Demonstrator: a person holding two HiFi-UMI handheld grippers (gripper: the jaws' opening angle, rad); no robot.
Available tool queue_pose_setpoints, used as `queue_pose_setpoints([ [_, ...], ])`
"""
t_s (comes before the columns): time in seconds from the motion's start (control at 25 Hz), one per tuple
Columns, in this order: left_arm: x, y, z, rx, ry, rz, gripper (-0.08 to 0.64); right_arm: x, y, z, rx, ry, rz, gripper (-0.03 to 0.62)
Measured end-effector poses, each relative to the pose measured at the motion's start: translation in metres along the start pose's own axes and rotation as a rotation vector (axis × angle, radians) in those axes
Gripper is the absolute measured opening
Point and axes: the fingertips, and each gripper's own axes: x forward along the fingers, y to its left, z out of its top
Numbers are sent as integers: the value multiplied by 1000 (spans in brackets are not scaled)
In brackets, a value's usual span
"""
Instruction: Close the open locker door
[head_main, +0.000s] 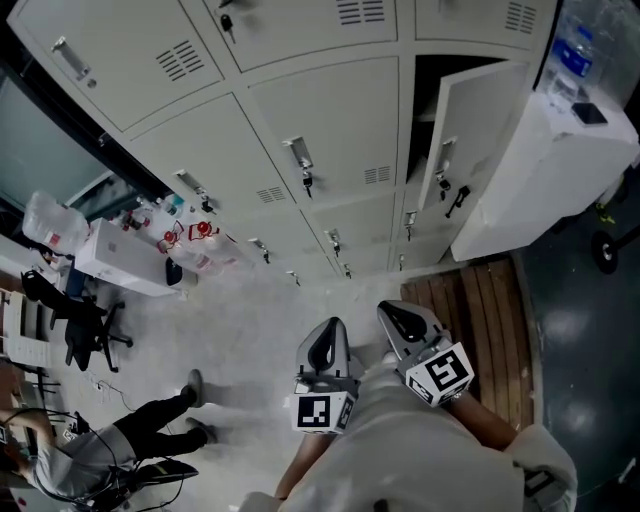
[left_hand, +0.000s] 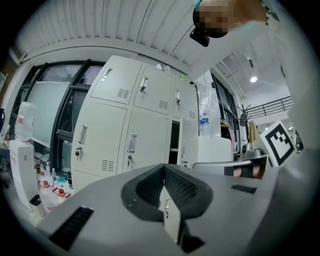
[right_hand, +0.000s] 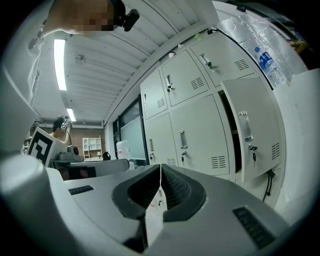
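Note:
A bank of pale grey lockers (head_main: 330, 140) fills the wall ahead. One door (head_main: 465, 150) at the right stands swung open, showing a dark inside (head_main: 430, 85); a key hangs from its lock. That open door (right_hand: 250, 130) is at the right in the right gripper view and appears as the narrow door (left_hand: 189, 142) in the left gripper view. My left gripper (head_main: 325, 343) and right gripper (head_main: 405, 320) are held low, well short of the lockers, side by side. Both are shut with nothing between the jaws.
A white box-like unit (head_main: 545, 165) with a water bottle (head_main: 572, 55) on top stands right of the open door. A wooden pallet (head_main: 480, 300) lies on the floor below it. At the left are a white box (head_main: 115, 260), bottles and a seated person (head_main: 90, 450).

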Motion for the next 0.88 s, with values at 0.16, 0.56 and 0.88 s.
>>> queue_pose_setpoints([
  [0.16,-4,-1,0,1,0,1,8,2,7,-1,-16,12,11,29],
  [0.56,-11,-6,-2,6,4,0,8,1,14,-6,-15,19,33,29],
  [0.88,-12,-6,-3,5,9,8,8,1,19,-10,-4,22,47,29],
])
